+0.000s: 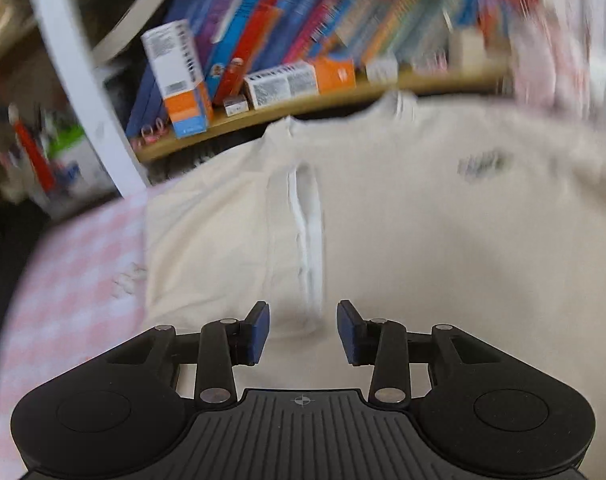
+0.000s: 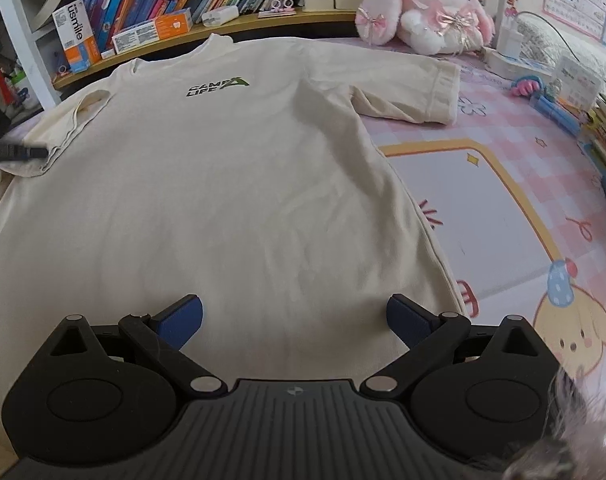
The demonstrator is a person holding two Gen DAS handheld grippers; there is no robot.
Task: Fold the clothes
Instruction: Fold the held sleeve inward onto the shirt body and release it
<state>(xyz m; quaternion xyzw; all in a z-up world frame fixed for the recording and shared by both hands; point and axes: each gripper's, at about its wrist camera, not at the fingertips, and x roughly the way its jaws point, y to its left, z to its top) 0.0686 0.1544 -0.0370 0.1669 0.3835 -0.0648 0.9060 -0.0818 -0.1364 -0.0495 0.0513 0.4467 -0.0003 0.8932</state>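
The T-shirt [image 2: 231, 184] is lying flat, front up, on a pink checked mat [image 2: 503, 184], its collar at the far side by the shelf [image 2: 223, 36]. It is looking like thin, soft cotton: light, limp, likely to be sagging and sliding when lifted, so a pinch at a hem, sleeve edge or shoulder seam should be serving best. It is cream, with a small dark-and-green logo [image 2: 217, 86] on the chest; the left sleeve [image 1: 303, 240] is lying folded in over the body, the right sleeve [image 2: 415, 92] spread out. The left gripper [image 1: 303, 332] is hovering at that folded sleeve, fingers part open, pinching nothing. The right gripper [image 2: 295, 320] is hanging over the near hem, fingers spread wide.
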